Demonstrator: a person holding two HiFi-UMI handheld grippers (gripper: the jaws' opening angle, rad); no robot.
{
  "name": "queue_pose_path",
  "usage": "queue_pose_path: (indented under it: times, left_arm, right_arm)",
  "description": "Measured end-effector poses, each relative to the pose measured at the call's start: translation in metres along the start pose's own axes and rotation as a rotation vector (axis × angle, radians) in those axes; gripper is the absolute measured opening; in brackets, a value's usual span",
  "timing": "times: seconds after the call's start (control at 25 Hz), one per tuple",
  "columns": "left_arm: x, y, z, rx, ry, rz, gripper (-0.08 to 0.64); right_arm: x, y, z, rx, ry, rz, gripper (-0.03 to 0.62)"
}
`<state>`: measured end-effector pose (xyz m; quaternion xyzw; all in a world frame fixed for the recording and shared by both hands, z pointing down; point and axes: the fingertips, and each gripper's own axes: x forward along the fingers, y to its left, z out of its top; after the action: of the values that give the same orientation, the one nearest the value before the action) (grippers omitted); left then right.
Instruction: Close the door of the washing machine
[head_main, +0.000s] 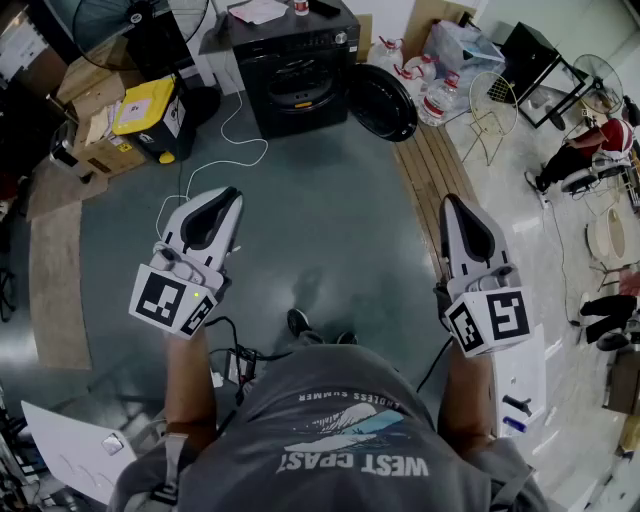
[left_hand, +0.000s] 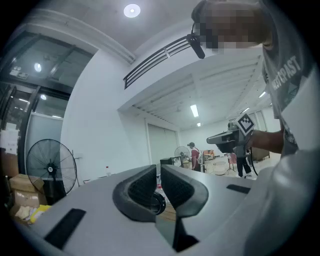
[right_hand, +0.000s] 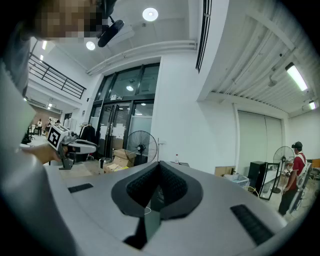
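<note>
A black front-loading washing machine (head_main: 297, 72) stands at the far side of the room, its drum opening dark. Its round door (head_main: 382, 101) hangs swung out to the right. My left gripper (head_main: 233, 196) is held level well short of the machine, jaws shut with nothing between them. My right gripper (head_main: 449, 203) sits at the same distance on the right, also shut and empty. The left gripper view (left_hand: 157, 179) shows the door's rim low between the jaws, with the right gripper (left_hand: 229, 138) out to the right. In the right gripper view (right_hand: 159, 172) the machine is mostly hidden behind the jaws.
A white cable (head_main: 215, 160) snakes over the grey floor in front of the machine. Cardboard boxes and a yellow-lidded case (head_main: 145, 110) lie at the left, wooden boards (head_main: 432, 180) and water jugs (head_main: 430, 85) at the right. A seated person (head_main: 592, 150) is at the far right.
</note>
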<state>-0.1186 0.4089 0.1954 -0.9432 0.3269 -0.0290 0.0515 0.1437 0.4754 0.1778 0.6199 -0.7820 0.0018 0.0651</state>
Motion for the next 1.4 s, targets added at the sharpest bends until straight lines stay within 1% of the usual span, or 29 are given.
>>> queue_pose_path:
  times: [0.32, 0.56, 0.68, 0.84, 1.08, 1.4]
  left_arm:
    - [0.008, 0.026, -0.012, -0.002, 0.003, -0.007, 0.04]
    - [0.013, 0.043, -0.02, -0.008, 0.004, -0.027, 0.04]
    - [0.021, 0.051, -0.025, -0.024, 0.008, -0.029, 0.04]
    - [0.038, 0.057, -0.034, -0.032, 0.021, -0.029, 0.04]
    - [0.07, 0.07, -0.039, -0.027, 0.037, 0.006, 0.04]
    - [0.14, 0.096, -0.04, -0.026, 0.059, 0.057, 0.04]
  right_arm:
    - [0.032, 0.005, -0.008, 0.011, 0.012, -0.005, 0.028]
    - [0.054, 0.01, -0.01, 0.072, -0.006, -0.001, 0.029]
    - [0.066, 0.006, -0.012, 0.085, 0.005, 0.0, 0.029]
    - [0.084, -0.008, -0.019, 0.088, 0.015, 0.0, 0.029]
    - [0.12, -0.035, -0.027, 0.106, 0.013, 0.034, 0.029]
    - [0.185, -0.092, -0.03, 0.117, 0.024, 0.09, 0.029]
